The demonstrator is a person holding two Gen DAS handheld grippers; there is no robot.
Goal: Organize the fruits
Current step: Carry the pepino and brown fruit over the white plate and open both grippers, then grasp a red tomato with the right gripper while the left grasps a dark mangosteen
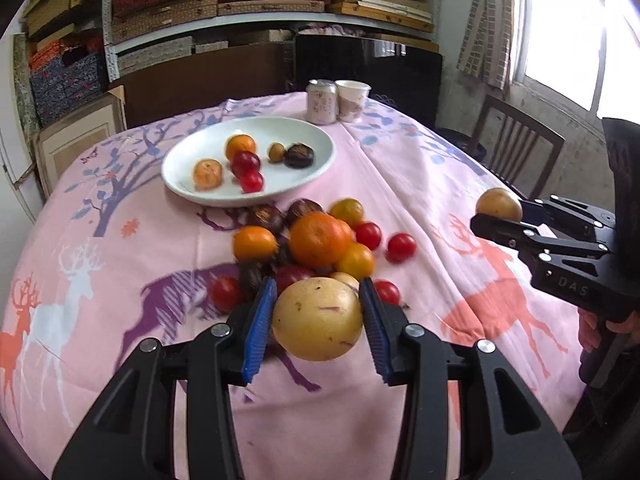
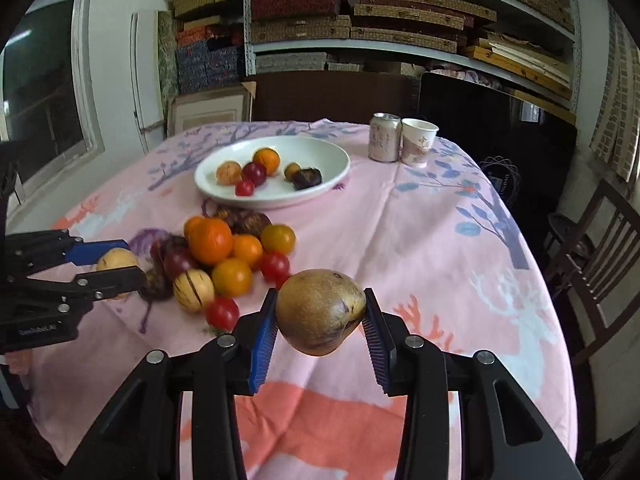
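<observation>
My left gripper [image 1: 318,316] is shut on a pale yellow melon [image 1: 318,319] with purple streaks, held above the near side of a fruit pile [image 1: 320,240]. My right gripper [image 2: 320,314] is shut on a brownish-yellow melon [image 2: 320,311], raised over the cloth right of the pile [image 2: 224,256]. Each gripper shows in the other's view, the right one [image 1: 498,212] and the left one [image 2: 120,266]. The white plate [image 1: 304,132] holds oranges, tomatoes and dark fruit; it also shows in the right wrist view [image 2: 336,156].
A can [image 1: 321,101] and a paper cup [image 1: 353,99] stand behind the plate. The table has a pink deer-print cloth [image 1: 420,184]. A wooden chair [image 1: 516,148] stands at the right, with shelves behind.
</observation>
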